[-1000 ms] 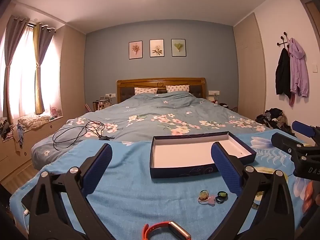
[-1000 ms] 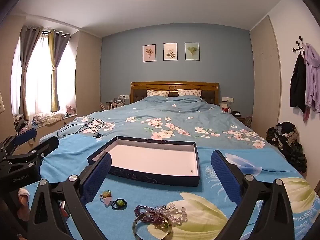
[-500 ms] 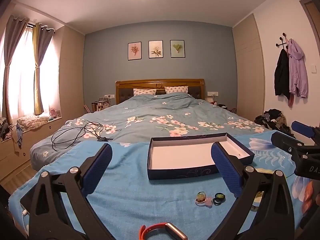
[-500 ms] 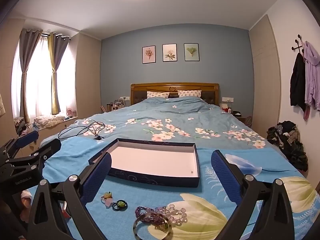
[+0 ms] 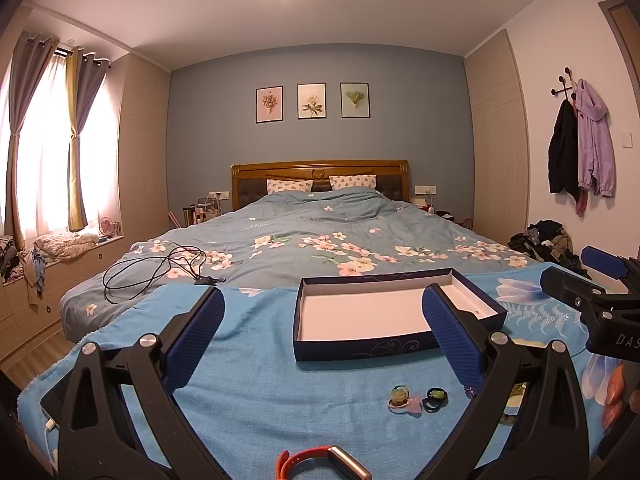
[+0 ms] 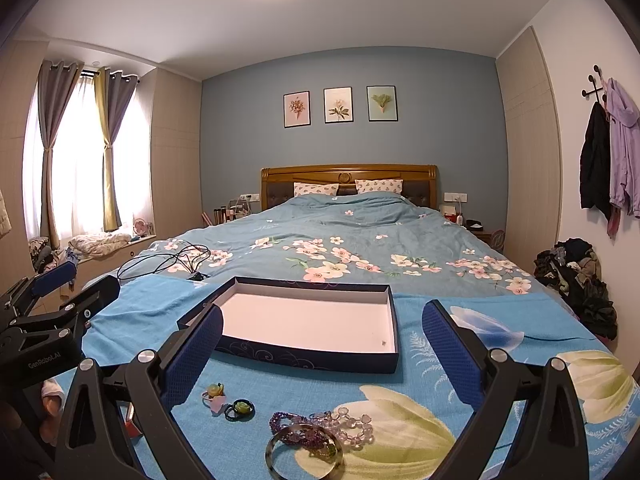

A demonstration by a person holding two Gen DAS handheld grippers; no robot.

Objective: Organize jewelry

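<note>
The jewelry lies loose on a bright blue floral cloth (image 6: 400,408) spread over the foot of the bed (image 6: 360,240), all of it on the near side of a shallow navy box (image 6: 304,354) with a white interior. The box is open-topped, carries a pale scroll pattern on its outer wall, and holds one tiny speck near its front right corner. Nearest the box front, toward its left end, sits a pink ring with a yellow-green stone (image 6: 214,394); just beside it on the right is a dark ring with a green stone (image 6: 240,408). Farther right of these, and nearer the camera than the box, a purple bead bracelet (image 6: 292,430) touches a strand of clear pale-violet beads (image 6: 352,428), and a translucent grey-green bangle (image 6: 306,456) overlaps both. In the left wrist view, an orange band with a metallic case (image 5: 320,462) lies at the lower edge, well apart from the box front, with the two rings between it and the box's right half. The left gripper (image 5: 322,340) has its blue-padded fingers spread wide, holding nothing; it is aimed at the box from the left. The right gripper (image 6: 322,344) also has its fingers spread wide and empty, framing the box front and the bead cluster. Beyond the box's left rear corner, a black cable (image 6: 168,260) is coiled on the floral duvet.
</note>
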